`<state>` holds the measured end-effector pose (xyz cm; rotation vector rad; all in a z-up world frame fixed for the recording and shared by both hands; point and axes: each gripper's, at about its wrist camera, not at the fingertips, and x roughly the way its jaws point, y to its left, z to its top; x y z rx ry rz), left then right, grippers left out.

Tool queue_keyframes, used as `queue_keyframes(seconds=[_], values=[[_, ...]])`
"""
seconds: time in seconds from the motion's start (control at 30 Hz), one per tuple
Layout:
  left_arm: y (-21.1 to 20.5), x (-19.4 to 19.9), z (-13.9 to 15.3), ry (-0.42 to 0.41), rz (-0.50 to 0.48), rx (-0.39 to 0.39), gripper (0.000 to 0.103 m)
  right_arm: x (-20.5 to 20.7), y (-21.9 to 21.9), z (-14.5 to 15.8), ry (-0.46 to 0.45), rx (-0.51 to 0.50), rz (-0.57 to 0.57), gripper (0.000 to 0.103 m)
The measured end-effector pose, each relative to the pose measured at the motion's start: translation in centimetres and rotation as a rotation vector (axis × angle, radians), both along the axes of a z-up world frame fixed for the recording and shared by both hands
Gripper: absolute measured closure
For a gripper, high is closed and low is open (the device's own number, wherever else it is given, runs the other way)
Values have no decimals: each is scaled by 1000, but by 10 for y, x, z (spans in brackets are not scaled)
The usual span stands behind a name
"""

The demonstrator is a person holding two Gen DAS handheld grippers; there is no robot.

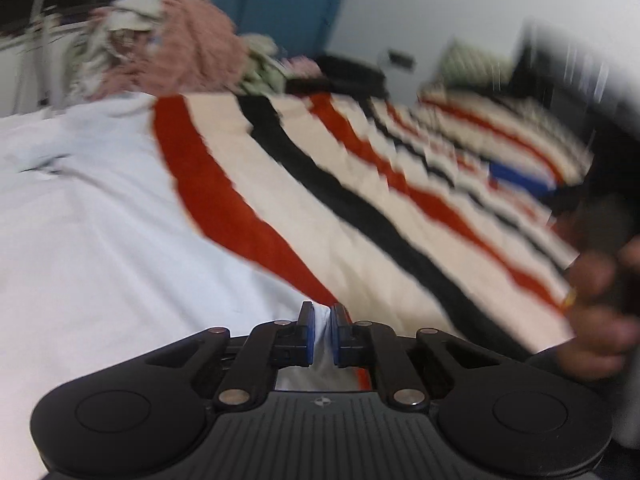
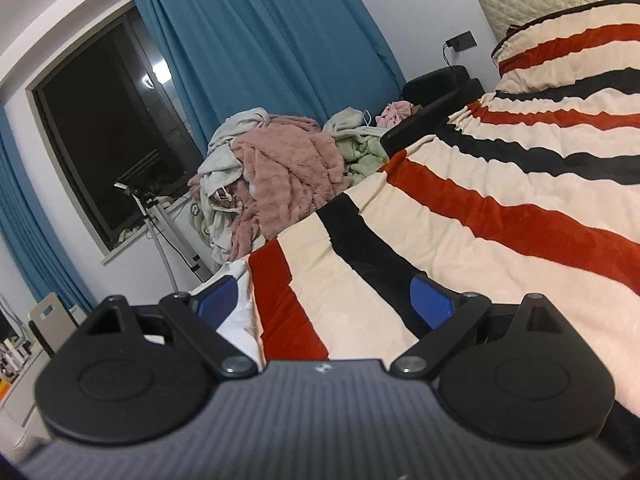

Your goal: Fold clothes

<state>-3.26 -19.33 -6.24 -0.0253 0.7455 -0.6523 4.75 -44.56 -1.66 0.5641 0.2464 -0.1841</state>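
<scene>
In the left wrist view, our left gripper (image 1: 321,334) sits at the lower centre of the frame with its blue-padded jaws drawn almost together, leaving only a sliver of gap. White fabric shows through that gap, but the blur keeps us from telling whether the pads pinch it or merely hover over it. That fabric belongs to the smooth white cloth (image 1: 92,216) that fills the left half of the frame and lies flat against the edge of the fleecy blanket striped in cream, red and black (image 1: 360,216). A hand (image 1: 600,308) shows blurred at the right edge.

In the right wrist view, our right gripper (image 2: 326,304) is spread wide at the lower centre and holds nothing; the blanket's edge and a corner of the white cloth lie between its fingers, so we judge it is placed to take hold there.

The heap of unfolded clothes, with pink fluffy, grey and pale green pieces (image 2: 280,176), lies in the middle of the frame beyond the blanket's far edge, well apart from both grippers, in front of the blue curtain (image 2: 260,40). Whether the white cloth is being laid out or has just been folded, we cannot settle.
</scene>
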Motion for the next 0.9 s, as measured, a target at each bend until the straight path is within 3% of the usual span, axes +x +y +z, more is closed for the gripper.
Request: queue_keyframes(seconds=[0.43,0.57,0.7,0.77,0.8,0.83,0.9], values=[[186,-45,5,273,445,-135,94,-4,45,10,8,-143,114,9],[196,-34,-6,344,460,-159,93,-3,60,10,24,-189,143,9],[195,-30,-11,365,458,-128,82,1,72,9,44,-225,174,9],[196,-29,-14,366,456,-123,54,2,77,7,53,-234,196,9],[196,-28,-16,367,459,-112,50,3,80,7,56,-240,206,9],[195,-28,-18,368,462,-101,47,3,82,6,60,-245,216,9],[193,-27,-22,371,468,-79,53,3,87,5,65,-256,233,9]])
